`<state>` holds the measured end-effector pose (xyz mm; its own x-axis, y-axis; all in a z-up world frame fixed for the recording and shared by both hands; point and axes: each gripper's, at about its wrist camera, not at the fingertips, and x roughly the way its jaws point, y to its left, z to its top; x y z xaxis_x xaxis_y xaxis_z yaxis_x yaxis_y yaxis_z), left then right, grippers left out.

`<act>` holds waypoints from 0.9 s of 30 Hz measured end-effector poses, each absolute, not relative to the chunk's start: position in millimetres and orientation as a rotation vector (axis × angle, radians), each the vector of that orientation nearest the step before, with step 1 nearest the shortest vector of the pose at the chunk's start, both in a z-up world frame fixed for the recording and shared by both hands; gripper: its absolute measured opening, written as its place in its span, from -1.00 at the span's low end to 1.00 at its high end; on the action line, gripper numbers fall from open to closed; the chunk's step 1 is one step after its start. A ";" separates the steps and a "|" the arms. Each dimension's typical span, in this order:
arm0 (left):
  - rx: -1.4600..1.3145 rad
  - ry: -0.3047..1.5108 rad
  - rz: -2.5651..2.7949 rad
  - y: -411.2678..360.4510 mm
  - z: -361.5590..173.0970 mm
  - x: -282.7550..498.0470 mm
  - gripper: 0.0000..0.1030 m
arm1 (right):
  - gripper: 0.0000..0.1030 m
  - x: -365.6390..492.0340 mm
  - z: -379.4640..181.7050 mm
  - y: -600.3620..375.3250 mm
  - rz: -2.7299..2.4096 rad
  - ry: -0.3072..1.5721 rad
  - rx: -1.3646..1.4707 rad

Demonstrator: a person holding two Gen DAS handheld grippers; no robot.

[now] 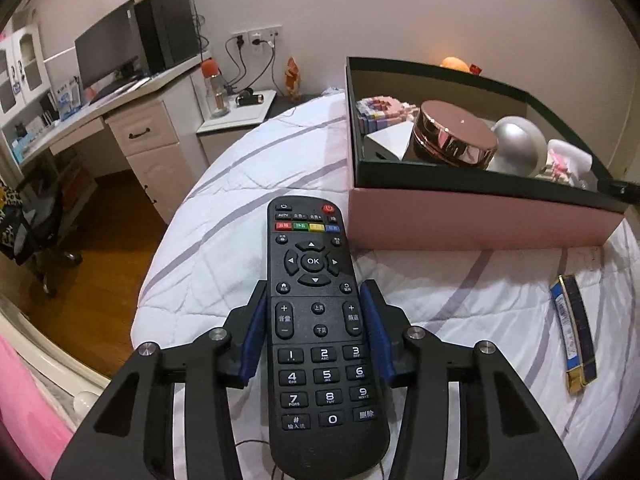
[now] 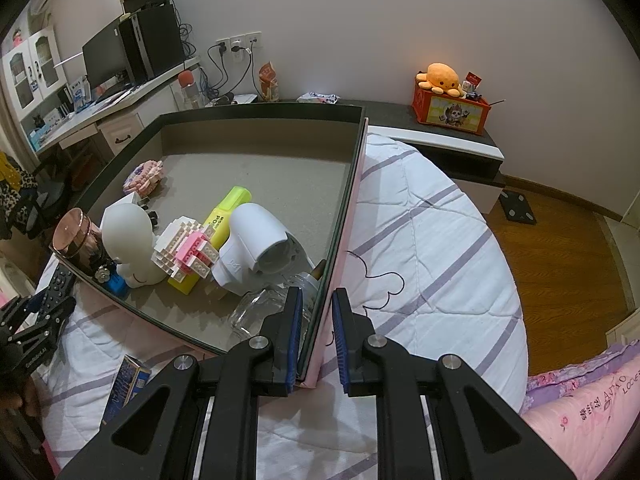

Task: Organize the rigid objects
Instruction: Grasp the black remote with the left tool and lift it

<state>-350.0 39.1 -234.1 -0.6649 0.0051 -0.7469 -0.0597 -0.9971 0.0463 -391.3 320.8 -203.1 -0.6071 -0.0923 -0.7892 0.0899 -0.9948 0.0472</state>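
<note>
A black remote control [image 1: 316, 320] lies lengthwise between the blue pads of my left gripper [image 1: 314, 290], which is shut on its middle just above the striped quilt; the same remote [image 2: 60, 280] shows at the left edge of the right wrist view. To its right stands a pink box [image 1: 480, 220] with a black rim. My right gripper [image 2: 316, 300] is shut on the near end of that box's right wall [image 2: 348, 208]. Inside the box are a white hair dryer [image 2: 256, 244], a yellow highlighter [image 2: 228, 212], a rose-gold lidded jar [image 1: 456, 136], block models and a glass jar [image 2: 264, 312].
A slim blue and gold packet [image 1: 574, 336] lies on the quilt in front of the box. The bed's edge drops to a wooden floor [image 1: 100, 280] on the left. A white desk [image 1: 132, 120] with a monitor stands beyond, and a dark headboard shelf [image 2: 440, 136] carries an orange plush.
</note>
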 end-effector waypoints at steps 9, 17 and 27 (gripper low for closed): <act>-1.188 0.094 2.857 34.0 -208.3 -332.5 -0.19 | -0.70 -392.0 -201.9 321.4 -2.727 -0.008 1.349; -1.189 0.104 2.799 44.1 -209.0 -325.8 -0.74 | -0.70 -391.6 -201.6 320.8 -2.728 -0.004 1.354; -1.291 0.085 2.753 46.4 -234.0 -330.3 -0.63 | -0.70 -391.8 -200.9 321.2 -2.728 -0.007 1.354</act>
<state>-330.3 46.4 -234.0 -0.6357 0.0666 -0.7690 -0.1141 -0.9934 0.0082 -391.8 321.2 -200.9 -0.6009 -0.0877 -0.7945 0.0838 -0.9954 0.0465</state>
